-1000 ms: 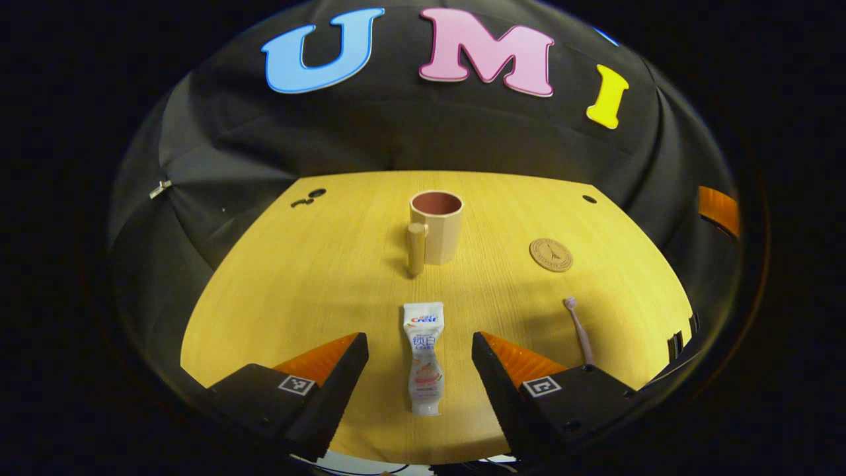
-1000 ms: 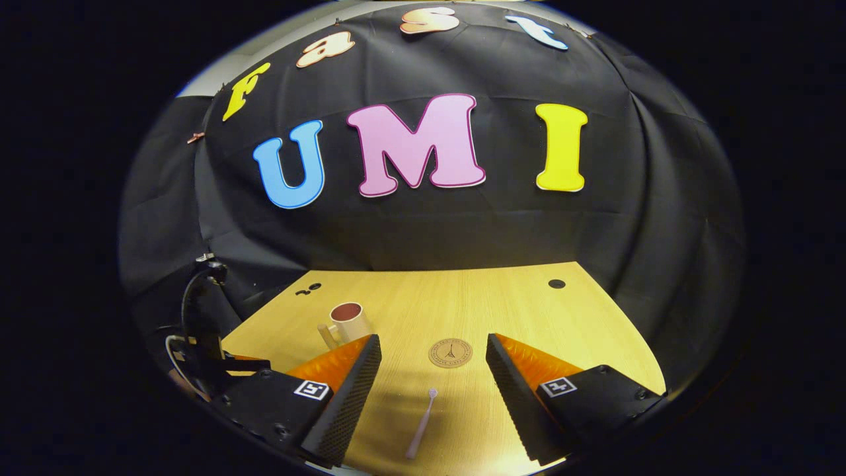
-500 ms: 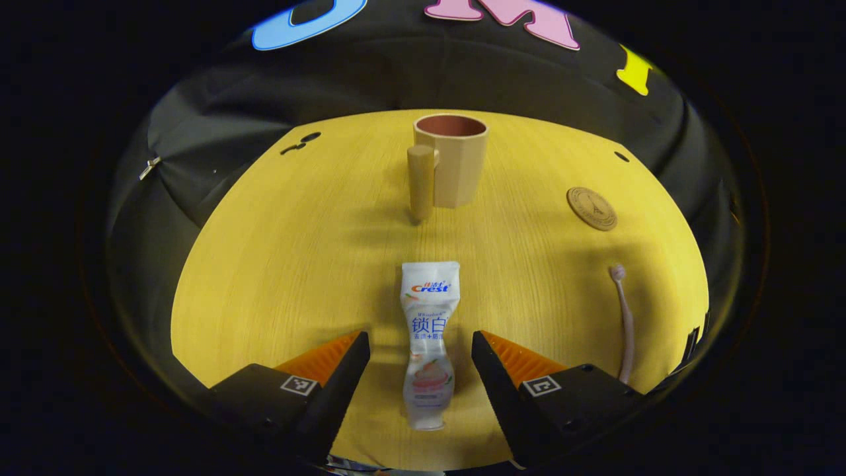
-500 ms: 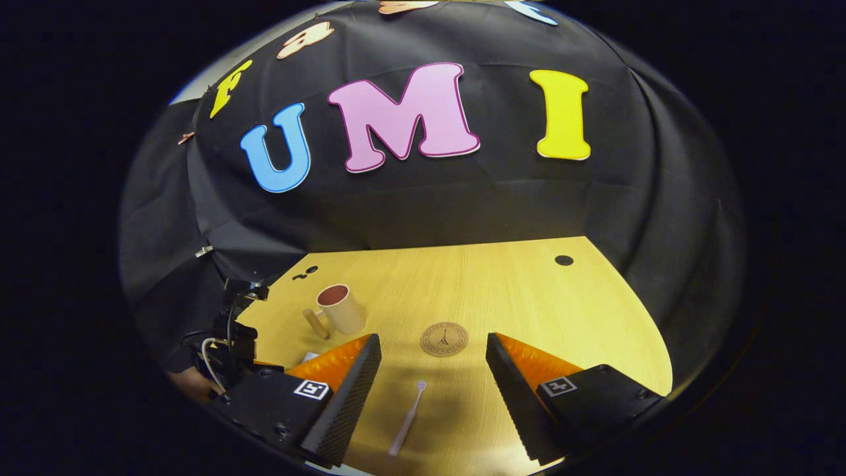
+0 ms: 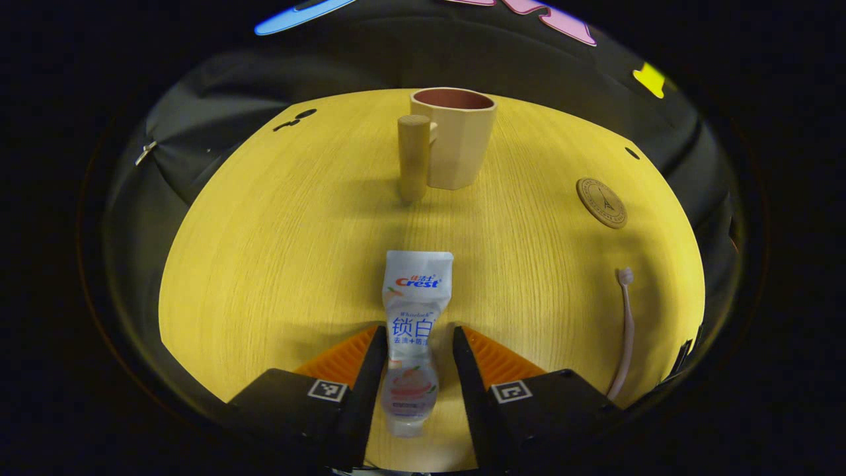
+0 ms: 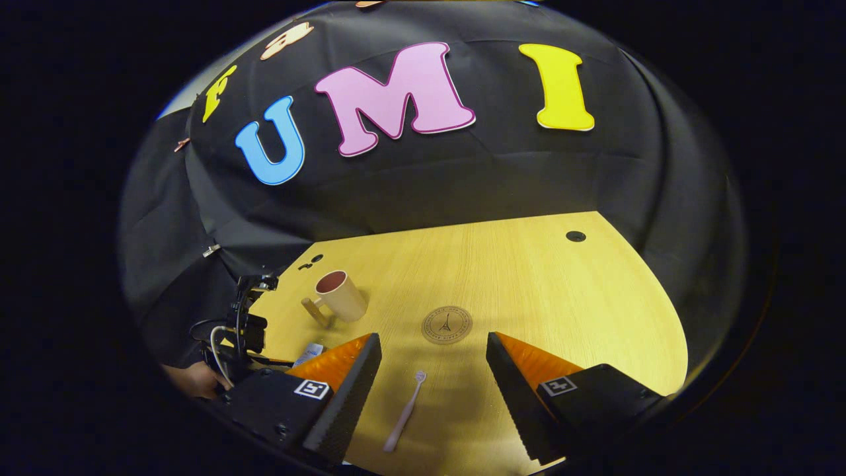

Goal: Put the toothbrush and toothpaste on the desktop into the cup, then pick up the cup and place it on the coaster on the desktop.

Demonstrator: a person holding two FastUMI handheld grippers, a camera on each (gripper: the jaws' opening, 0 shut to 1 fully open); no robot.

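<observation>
Left claw (image 5: 418, 344) sits low over the worktop (image 5: 264, 251) with its fingers drawn in close on either side of the tube (image 5: 413, 330), at the narrow lower half near the cap; whether both press on it yet I cannot tell. The soft tube may squash or slide out, cap end first, if the grip lands that low and the lift starts before the fingers are firm. Ahead of this claw stands the cup (image 5: 456, 135), its handle facing the claw; a tilted tube could knock the rim or the handle on the way in. To the right of this claw lies the brush (image 5: 624, 330), with the coaster (image 5: 601, 203) beyond it.

Right claw (image 6: 433, 357) hangs wide open and empty above the brush (image 6: 404, 410), which lies between its fingers, coaster (image 6: 447, 324) just ahead. The thin brush lies flat, so a shallow pinch could roll it away.
</observation>
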